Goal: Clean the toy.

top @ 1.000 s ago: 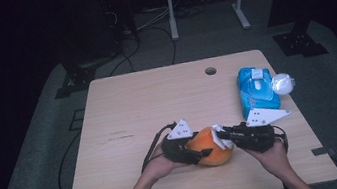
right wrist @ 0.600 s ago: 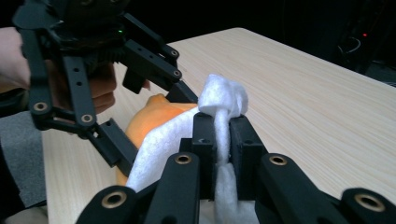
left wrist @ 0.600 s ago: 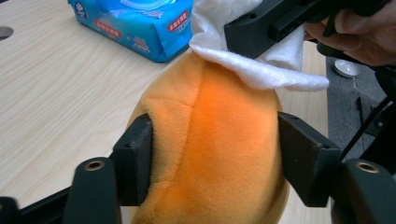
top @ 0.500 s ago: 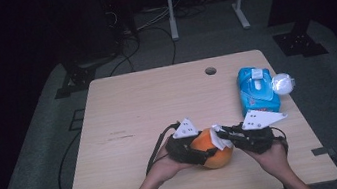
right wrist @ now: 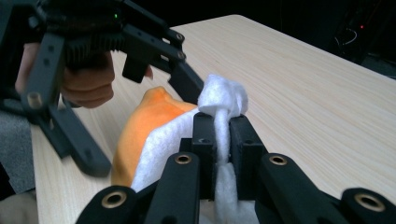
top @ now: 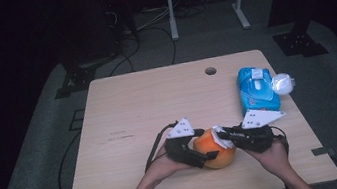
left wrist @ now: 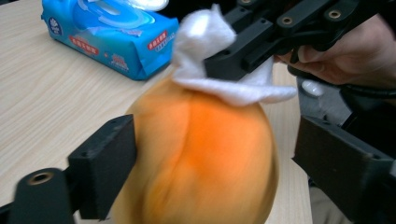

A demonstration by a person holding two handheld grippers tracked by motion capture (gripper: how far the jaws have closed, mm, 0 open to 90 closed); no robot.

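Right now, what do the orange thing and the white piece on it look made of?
The orange thing looks smooth and matte, with a soft crease down its side; real fruit or a plastic or foam model, I cannot tell. The white piece looks like soft fibrous cloth or a wipe: it bunches and folds where the right gripper pinches it.

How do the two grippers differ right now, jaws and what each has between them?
The left gripper has just been opening; its jaws stand wide on either side of the orange fruit, not pressing it. The right gripper is shut tight on the white wipe lying over the fruit. Both are black, hand-held, and meet at the fruit.
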